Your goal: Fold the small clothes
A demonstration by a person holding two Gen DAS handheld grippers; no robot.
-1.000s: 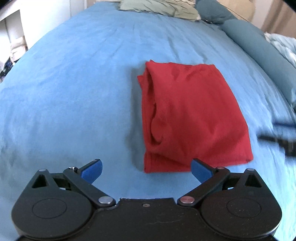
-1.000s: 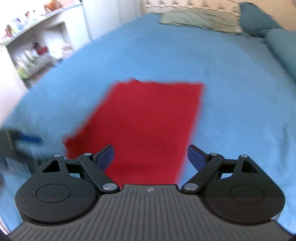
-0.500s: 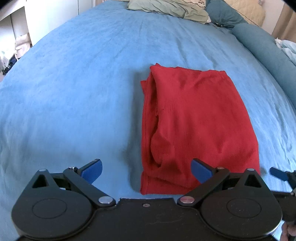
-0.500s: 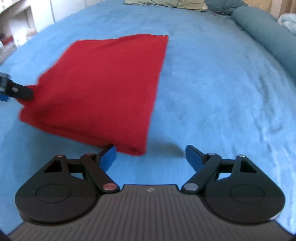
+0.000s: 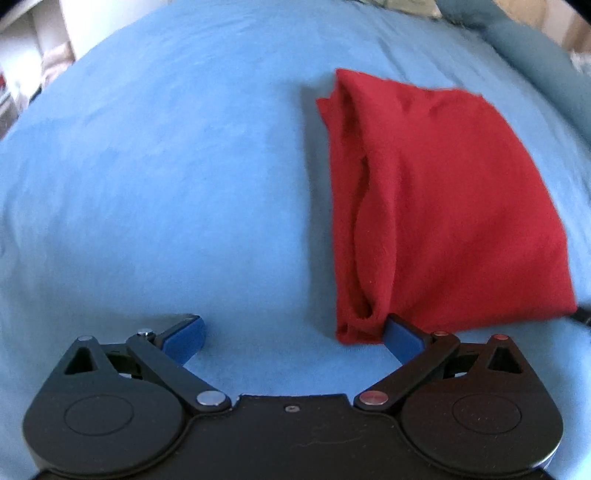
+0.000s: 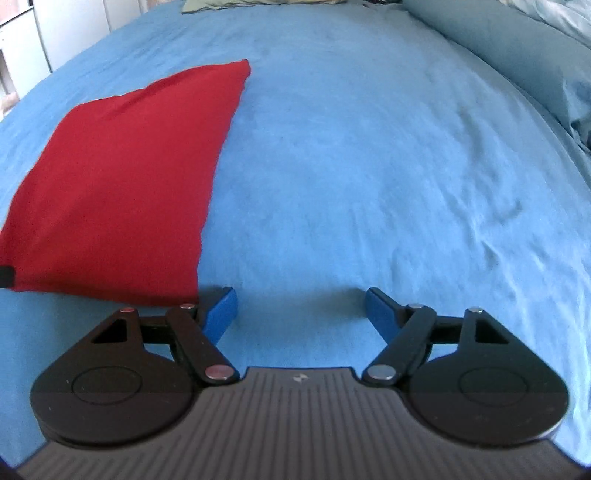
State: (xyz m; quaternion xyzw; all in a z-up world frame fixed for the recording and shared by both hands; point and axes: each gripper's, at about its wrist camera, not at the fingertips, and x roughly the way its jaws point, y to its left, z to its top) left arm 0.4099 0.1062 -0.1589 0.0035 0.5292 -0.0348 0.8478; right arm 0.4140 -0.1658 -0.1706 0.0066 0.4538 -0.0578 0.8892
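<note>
A folded red garment (image 5: 443, 206) lies flat on the blue bedsheet (image 5: 166, 184). In the left wrist view it sits right of centre, with layered folds along its left edge. My left gripper (image 5: 293, 334) is open and empty, low over the sheet at the garment's near left corner; its right fingertip (image 5: 397, 330) is at that corner. In the right wrist view the garment (image 6: 122, 177) lies at the left. My right gripper (image 6: 301, 306) is open and empty at the garment's near right corner, its left fingertip (image 6: 221, 306) beside the edge.
A long teal bolster (image 6: 509, 48) runs along the bed's right side. A greenish pillow (image 6: 236, 4) lies at the far end. White shelving (image 5: 29, 59) stands left of the bed. The sheet (image 6: 369, 166) spreads wide right of the garment.
Both grippers have dropped lower and moved apart to the garment's near corners: the left one shifted left, the right one shifted right. The garment has not moved.
</note>
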